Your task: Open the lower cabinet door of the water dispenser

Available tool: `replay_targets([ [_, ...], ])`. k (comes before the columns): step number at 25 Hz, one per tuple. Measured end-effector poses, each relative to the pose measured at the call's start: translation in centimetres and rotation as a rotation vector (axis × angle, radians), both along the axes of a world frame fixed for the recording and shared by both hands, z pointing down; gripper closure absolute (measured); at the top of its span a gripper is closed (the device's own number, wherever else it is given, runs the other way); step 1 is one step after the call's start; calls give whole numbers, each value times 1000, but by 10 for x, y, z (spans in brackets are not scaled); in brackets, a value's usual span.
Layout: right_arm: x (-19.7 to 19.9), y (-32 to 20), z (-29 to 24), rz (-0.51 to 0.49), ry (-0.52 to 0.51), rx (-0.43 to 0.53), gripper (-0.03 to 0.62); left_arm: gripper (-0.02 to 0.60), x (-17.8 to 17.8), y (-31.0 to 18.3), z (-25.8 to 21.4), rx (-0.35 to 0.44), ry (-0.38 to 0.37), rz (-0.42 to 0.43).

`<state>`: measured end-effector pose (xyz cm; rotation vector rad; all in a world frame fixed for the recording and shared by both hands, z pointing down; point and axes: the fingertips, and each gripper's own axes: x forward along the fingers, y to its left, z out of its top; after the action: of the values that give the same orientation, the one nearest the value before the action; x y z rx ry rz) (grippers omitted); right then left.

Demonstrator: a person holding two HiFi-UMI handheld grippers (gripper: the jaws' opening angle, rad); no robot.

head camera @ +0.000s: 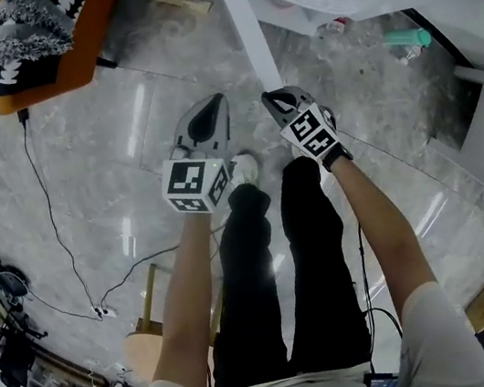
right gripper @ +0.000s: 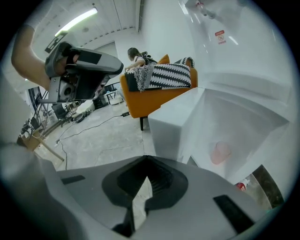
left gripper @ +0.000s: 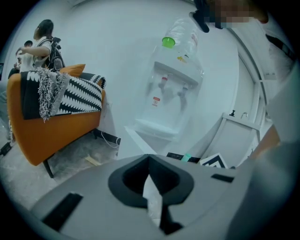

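The white water dispenser (left gripper: 172, 96) carries a clear bottle with a green cap (left gripper: 168, 42). Its lower cabinet door (head camera: 249, 34) stands swung out towards me, seen edge-on in the head view and as a white panel (right gripper: 174, 125) in the right gripper view. Behind it the cabinet's inside (right gripper: 234, 140) shows, with a pale pink object (right gripper: 220, 152) in it. My right gripper (head camera: 273, 96) is shut and empty, its tip just below the door's free edge. My left gripper (head camera: 208, 103) hangs beside it to the left, also shut with nothing held.
An orange sofa (head camera: 58, 44) with a black-and-white throw (left gripper: 75, 93) stands left of the dispenser, and a person (left gripper: 44, 40) is behind it. A black cable (head camera: 54, 230) trails over the marble floor. A green-capped bottle (head camera: 408, 39) lies at the right. My own legs (head camera: 272, 257) are below.
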<state>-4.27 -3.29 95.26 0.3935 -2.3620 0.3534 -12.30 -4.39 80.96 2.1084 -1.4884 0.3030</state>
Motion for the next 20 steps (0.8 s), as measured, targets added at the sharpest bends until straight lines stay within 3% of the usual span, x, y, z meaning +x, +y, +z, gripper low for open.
replay_targets([
  [9, -18, 13, 6, -130, 13, -17, 585, 569, -15, 2, 7, -18, 2, -29],
  [15, -30, 20, 11, -158, 6, -43, 585, 569, -26, 3, 12, -29, 1, -47],
  [20, -45, 36, 11, -264, 6, -52, 585, 569, -33, 8, 17, -44, 4, -61],
])
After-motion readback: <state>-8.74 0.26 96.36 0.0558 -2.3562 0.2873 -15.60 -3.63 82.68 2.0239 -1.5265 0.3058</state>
